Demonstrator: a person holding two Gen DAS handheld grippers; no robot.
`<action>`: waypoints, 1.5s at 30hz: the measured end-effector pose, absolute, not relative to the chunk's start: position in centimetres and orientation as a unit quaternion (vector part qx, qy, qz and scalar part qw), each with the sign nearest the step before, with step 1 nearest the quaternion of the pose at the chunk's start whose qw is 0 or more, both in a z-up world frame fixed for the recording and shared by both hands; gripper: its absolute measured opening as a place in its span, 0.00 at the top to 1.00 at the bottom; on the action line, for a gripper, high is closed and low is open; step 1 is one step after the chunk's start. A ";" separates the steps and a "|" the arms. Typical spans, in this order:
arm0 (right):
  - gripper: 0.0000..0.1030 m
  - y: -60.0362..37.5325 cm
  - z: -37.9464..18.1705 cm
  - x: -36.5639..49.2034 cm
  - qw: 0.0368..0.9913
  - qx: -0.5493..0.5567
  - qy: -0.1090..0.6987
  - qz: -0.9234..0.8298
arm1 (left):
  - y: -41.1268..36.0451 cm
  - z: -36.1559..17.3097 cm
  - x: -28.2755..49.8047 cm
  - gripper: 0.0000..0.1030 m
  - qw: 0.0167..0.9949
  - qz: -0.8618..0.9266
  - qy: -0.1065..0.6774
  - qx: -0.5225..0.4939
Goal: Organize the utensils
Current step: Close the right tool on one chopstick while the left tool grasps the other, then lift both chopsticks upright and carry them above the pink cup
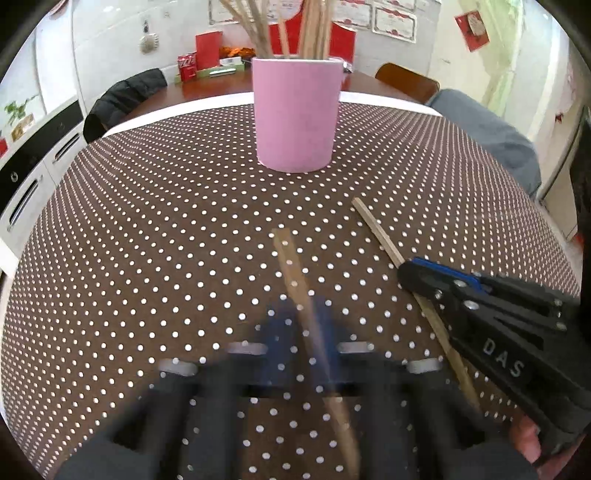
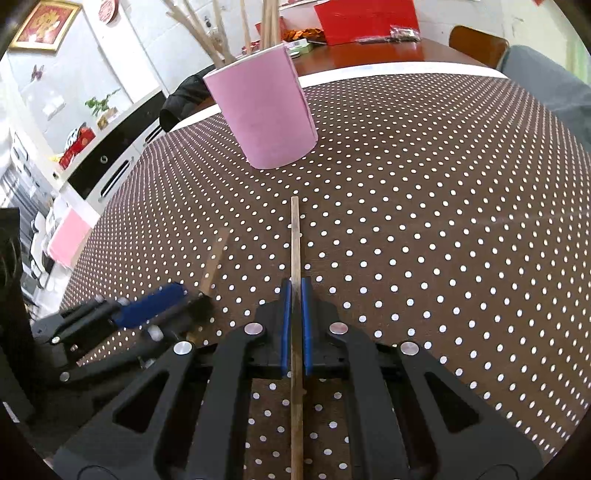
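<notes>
A pink cup [image 1: 295, 118] [image 2: 262, 114] stands upright on the dotted cloth with several wooden chopsticks [image 1: 314, 29] [image 2: 218, 33] sticking out of it. My left gripper [image 1: 303, 314] [image 2: 188, 295] is blurred in its own view and shut on a wooden chopstick [image 1: 291, 266] [image 2: 216, 258] that points toward the cup. To its right, my right gripper [image 2: 295, 284] [image 1: 406, 269] is shut on a second chopstick [image 2: 295, 240] [image 1: 373, 225], gripped between its blue pads [image 2: 285, 321]. Both sticks lie low over the cloth, well short of the cup.
A brown white-dotted tablecloth [image 1: 147, 221] covers the table. Behind it are a chair with a black jacket [image 1: 125, 99], a wooden table with red boxes [image 1: 208, 50], and a grey garment [image 1: 487, 136] at the right. A person's hand [image 1: 524, 439] holds the right gripper.
</notes>
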State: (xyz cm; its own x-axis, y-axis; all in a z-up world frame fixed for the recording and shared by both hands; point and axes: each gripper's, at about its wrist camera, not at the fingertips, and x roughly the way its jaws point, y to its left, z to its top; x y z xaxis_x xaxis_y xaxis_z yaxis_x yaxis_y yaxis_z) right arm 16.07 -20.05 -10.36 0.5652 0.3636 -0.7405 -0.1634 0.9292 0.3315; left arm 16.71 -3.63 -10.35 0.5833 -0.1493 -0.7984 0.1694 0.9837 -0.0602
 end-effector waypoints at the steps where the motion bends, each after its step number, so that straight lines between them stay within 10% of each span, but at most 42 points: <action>1: 0.95 -20.2 -10.3 16.0 0.878 0.115 0.441 0.148 | -3.5 -10.3 16.9 0.94 0.890 -0.094 0.447 0.004; 45: 0.95 -19.4 1.4 17.6 0.934 0.085 0.317 0.139 | -1.0 1.9 16.9 0.95 0.963 -0.134 0.220 -0.086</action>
State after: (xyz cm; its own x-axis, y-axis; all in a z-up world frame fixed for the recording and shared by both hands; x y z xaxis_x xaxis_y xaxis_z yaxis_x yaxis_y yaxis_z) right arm 17.62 -19.45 1.42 0.7605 0.3127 -0.5691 -0.2055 0.9473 0.2459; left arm 16.87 -1.02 1.90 0.8677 -0.2952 -0.3999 0.2193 0.9494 -0.2249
